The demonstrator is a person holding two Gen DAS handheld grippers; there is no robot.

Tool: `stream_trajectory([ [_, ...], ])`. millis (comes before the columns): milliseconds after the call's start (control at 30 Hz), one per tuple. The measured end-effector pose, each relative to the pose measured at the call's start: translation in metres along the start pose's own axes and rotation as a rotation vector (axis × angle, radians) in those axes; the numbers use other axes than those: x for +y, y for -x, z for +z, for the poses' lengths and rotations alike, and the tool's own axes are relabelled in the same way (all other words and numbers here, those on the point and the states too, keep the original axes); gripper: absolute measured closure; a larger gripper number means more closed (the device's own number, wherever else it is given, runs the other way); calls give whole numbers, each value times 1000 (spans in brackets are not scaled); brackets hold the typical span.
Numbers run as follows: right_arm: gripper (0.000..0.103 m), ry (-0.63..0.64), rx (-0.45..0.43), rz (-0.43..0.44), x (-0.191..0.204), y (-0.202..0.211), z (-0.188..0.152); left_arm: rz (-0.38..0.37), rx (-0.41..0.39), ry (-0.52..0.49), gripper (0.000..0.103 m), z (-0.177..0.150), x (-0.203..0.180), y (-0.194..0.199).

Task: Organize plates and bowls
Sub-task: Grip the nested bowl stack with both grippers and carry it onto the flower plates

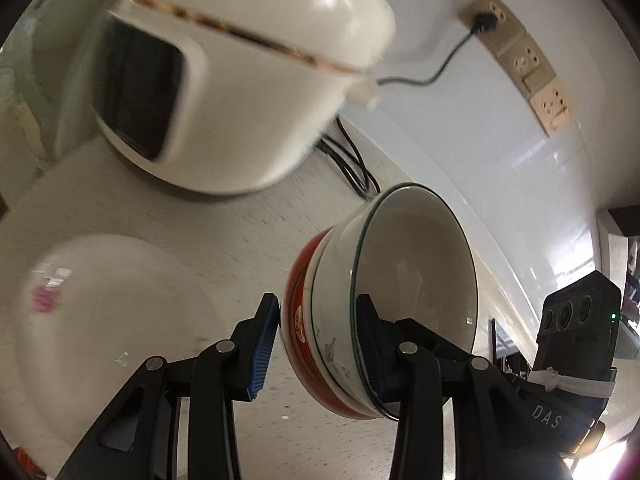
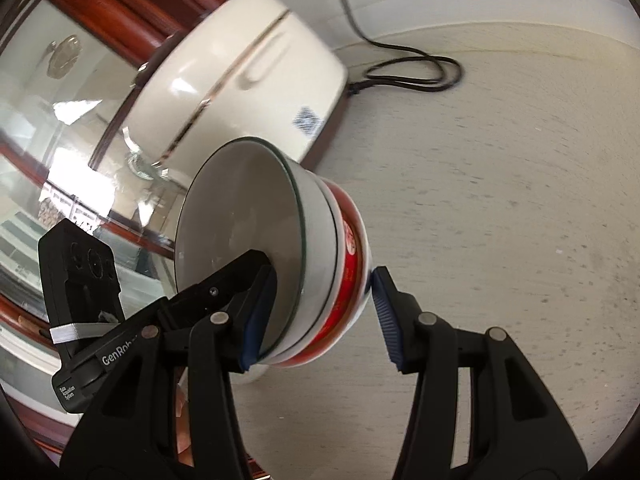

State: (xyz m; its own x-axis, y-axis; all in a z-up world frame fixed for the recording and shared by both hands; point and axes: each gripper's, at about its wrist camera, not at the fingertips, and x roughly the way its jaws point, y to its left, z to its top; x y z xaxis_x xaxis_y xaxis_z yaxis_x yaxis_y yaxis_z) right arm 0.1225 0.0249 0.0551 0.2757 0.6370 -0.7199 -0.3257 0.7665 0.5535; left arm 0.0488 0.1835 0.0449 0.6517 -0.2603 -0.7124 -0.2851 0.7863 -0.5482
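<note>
A white bowl [image 1: 416, 264] with a thin dark rim line sits nested in a red-patterned bowl [image 1: 304, 292], and the stack is tipped on its side above the counter. My left gripper [image 1: 316, 344] is shut on the stack's wall, one blue pad inside the white bowl and one against the red outside. In the right wrist view the same white bowl [image 2: 240, 208] and red bowl [image 2: 352, 256] are pinched at the opposite rim by my right gripper [image 2: 320, 316], one pad inside and one outside. A white plate [image 1: 100, 308] with a pink mark lies on the counter to the left.
A cream rice cooker [image 1: 240, 80] [image 2: 240, 72] stands close behind the bowls, its black cord [image 2: 408, 72] looped on the pale counter [image 2: 500, 220]. Wall sockets [image 1: 528, 56] line the white wall. A wood-framed glass cabinet [image 2: 60, 128] is at the left.
</note>
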Motion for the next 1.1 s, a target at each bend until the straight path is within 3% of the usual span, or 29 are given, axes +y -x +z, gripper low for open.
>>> stream_trajectory([
  [267, 50, 69, 54, 65, 49, -31, -5, 80, -73, 42, 63, 1, 35, 49],
  [600, 50, 100, 154, 110, 84, -83, -18, 166, -91, 107, 63, -7, 81, 73],
  [967, 50, 87, 193, 108, 86, -102, -25, 154, -72, 153, 63, -8, 99, 69],
  [1100, 47, 93, 192, 114, 81, -93, -25, 123, -72, 148, 57, -12, 100, 74],
])
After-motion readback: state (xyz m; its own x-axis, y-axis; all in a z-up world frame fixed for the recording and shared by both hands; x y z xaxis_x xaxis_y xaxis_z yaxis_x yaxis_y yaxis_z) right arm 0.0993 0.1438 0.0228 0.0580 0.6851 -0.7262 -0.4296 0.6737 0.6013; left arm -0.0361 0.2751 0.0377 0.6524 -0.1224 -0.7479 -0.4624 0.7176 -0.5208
